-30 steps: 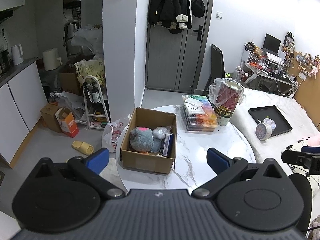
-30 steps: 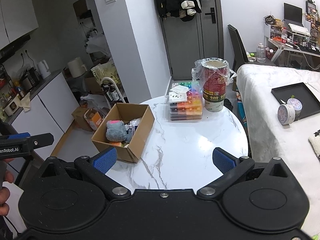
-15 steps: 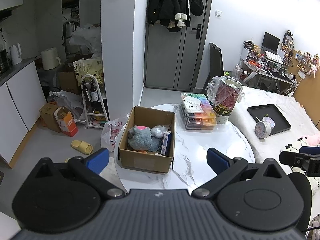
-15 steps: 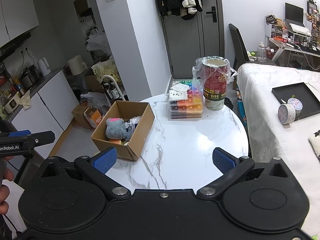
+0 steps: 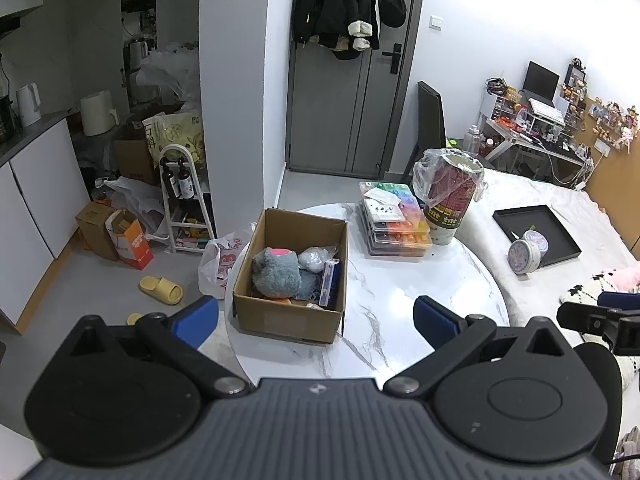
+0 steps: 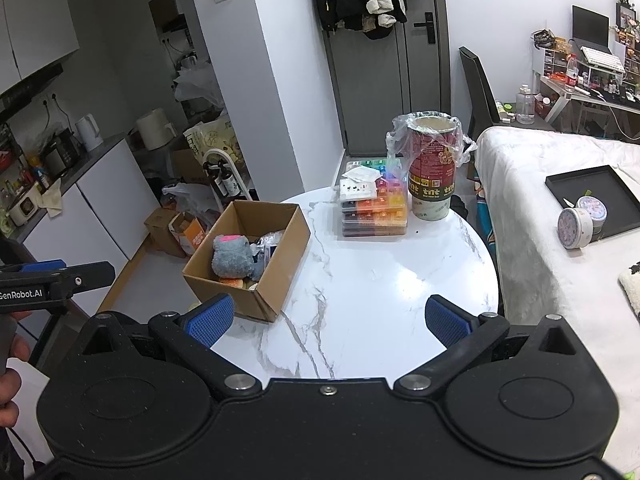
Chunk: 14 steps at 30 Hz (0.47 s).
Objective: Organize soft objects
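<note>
An open cardboard box point(image 5: 288, 322) stands on the left part of a round white marble table point(image 5: 408, 292). Inside it lie a grey plush toy point(image 5: 276, 274) with a pink patch, a clear plastic bag and a small blue carton. The box point(image 6: 280, 276) and the plush point(image 6: 232, 256) also show in the right wrist view. My left gripper point(image 5: 316, 318) is open and empty, held above the table's near edge, in front of the box. My right gripper point(image 6: 328, 318) is open and empty, to the right of the box over the table point(image 6: 380, 276).
A stack of colourful clear organiser boxes point(image 5: 394, 220) and a red cup point(image 5: 450, 200) lined with a plastic bag stand at the table's far side. A bed point(image 6: 560, 184) with a black tray point(image 6: 596, 204) and round tins is to the right. Floor clutter and a rack point(image 5: 180, 200) are to the left.
Both grippers have drawn back slightly from the table and stay open. Nothing on the table has moved.
</note>
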### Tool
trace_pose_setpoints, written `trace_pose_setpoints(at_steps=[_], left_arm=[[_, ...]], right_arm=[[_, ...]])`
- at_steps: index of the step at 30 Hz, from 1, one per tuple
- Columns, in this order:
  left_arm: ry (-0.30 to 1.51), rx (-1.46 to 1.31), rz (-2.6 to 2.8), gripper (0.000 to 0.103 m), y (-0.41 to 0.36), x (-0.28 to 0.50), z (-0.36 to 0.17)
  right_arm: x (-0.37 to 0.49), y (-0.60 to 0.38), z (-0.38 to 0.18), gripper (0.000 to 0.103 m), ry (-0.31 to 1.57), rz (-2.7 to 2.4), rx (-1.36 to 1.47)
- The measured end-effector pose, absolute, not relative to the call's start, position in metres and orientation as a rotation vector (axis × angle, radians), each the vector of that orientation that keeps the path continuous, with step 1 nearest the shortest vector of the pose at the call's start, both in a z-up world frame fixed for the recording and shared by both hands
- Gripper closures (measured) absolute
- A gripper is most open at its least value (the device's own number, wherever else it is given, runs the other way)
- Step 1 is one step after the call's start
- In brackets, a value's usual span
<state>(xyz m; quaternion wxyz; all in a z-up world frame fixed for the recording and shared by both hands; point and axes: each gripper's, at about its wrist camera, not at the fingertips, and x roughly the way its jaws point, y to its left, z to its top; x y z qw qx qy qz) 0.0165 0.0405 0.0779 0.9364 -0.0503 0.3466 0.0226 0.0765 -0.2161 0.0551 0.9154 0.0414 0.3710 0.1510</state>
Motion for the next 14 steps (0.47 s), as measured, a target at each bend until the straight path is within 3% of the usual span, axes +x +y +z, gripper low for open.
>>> trace_pose_setpoints(at_steps=[14], left_arm=[[0.715, -0.099, 0.03, 0.0, 0.039, 0.027, 0.07]], right_arm=[[0.085, -0.218, 0.05, 0.0, 0.771, 0.297, 0.104]])
